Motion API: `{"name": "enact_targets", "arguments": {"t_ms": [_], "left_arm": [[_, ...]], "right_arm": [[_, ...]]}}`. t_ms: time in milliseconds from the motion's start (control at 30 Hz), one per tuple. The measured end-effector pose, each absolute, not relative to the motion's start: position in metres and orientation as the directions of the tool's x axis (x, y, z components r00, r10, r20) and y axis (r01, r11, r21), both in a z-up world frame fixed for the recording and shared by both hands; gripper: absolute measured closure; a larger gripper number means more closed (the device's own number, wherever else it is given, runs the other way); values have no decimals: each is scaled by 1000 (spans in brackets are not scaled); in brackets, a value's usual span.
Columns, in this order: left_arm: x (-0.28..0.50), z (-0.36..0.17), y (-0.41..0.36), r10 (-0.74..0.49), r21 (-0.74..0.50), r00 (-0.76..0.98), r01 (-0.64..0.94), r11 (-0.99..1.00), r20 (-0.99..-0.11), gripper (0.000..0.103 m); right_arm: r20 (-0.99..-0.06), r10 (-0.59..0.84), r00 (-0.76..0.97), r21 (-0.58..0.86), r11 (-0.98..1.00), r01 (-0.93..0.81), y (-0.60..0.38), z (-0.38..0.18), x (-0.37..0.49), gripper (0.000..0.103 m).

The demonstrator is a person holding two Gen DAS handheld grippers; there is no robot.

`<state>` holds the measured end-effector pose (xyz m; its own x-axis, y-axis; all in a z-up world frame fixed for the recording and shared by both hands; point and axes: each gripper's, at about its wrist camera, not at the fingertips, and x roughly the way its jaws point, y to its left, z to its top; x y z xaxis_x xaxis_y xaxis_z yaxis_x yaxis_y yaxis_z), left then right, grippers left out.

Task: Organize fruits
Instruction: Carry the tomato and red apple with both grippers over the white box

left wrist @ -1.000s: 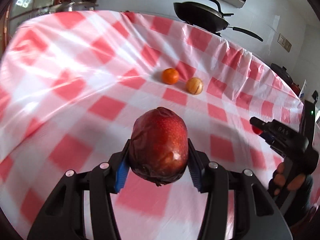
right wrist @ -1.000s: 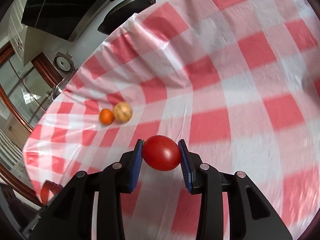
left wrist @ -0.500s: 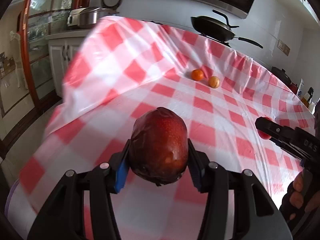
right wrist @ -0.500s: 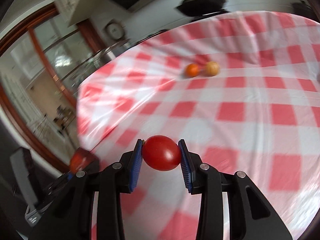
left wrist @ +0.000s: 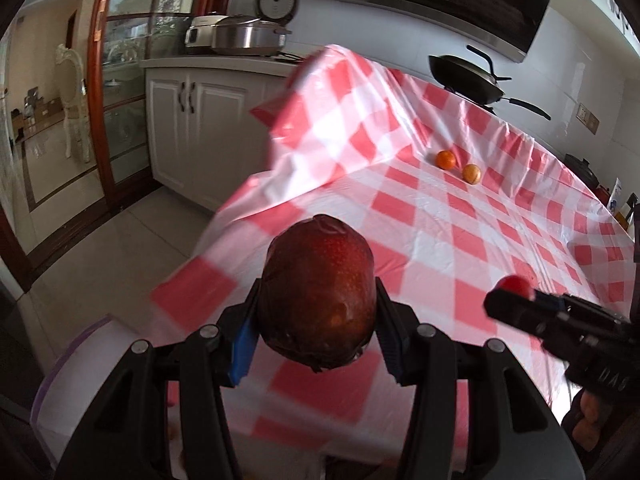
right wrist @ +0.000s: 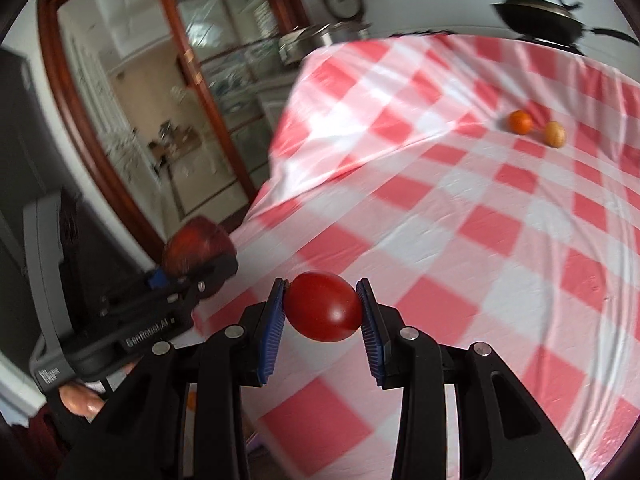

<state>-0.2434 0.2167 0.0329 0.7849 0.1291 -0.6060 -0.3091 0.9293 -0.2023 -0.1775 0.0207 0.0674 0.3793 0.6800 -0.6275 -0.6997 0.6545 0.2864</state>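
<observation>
My left gripper (left wrist: 316, 320) is shut on a large dark red mango (left wrist: 318, 292), held above the near left corner of the red-and-white checked table (left wrist: 460, 240). My right gripper (right wrist: 322, 312) is shut on a red tomato (right wrist: 322, 306), also over the table's near edge. In the right wrist view the left gripper (right wrist: 192, 268) with the mango (right wrist: 196, 244) shows at the left; in the left wrist view the right gripper (left wrist: 508, 294) with the tomato (left wrist: 516, 284) shows at the right. An orange (left wrist: 445, 159) and a yellowish round fruit (left wrist: 471, 173) lie side by side far back on the cloth.
A pale round bin or basket rim (left wrist: 76, 360) with a purple edge sits below the table's near corner. White cabinets (left wrist: 192, 136) with cookers (left wrist: 240, 36) stand at the left, a black wok (left wrist: 468, 76) beyond the table. Bare floor (left wrist: 100, 256) lies at the left.
Both grippers have drawn back from the table's middle toward its near left corner, each still gripping its fruit. The right gripper has rolled, and the floor and cabinets have come into view.
</observation>
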Motion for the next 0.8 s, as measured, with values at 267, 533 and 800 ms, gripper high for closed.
{"name": "enact_targets", "arguments": {"t_ms": [267, 533, 800], "left_arm": [[-311, 22, 256, 213, -190, 758, -405, 894, -616, 51], [-359, -17, 289, 241, -209, 688, -502, 840, -685, 51], [-368, -73, 313, 235, -201, 572, -595, 778, -786, 51]], "right_arm": [[-685, 673, 278, 192, 535, -823, 75, 49, -232, 67], [-748, 650, 134, 122, 334, -935, 126, 22, -291, 67], [-860, 505, 76, 51, 234, -971, 161, -32, -319, 67]]}}
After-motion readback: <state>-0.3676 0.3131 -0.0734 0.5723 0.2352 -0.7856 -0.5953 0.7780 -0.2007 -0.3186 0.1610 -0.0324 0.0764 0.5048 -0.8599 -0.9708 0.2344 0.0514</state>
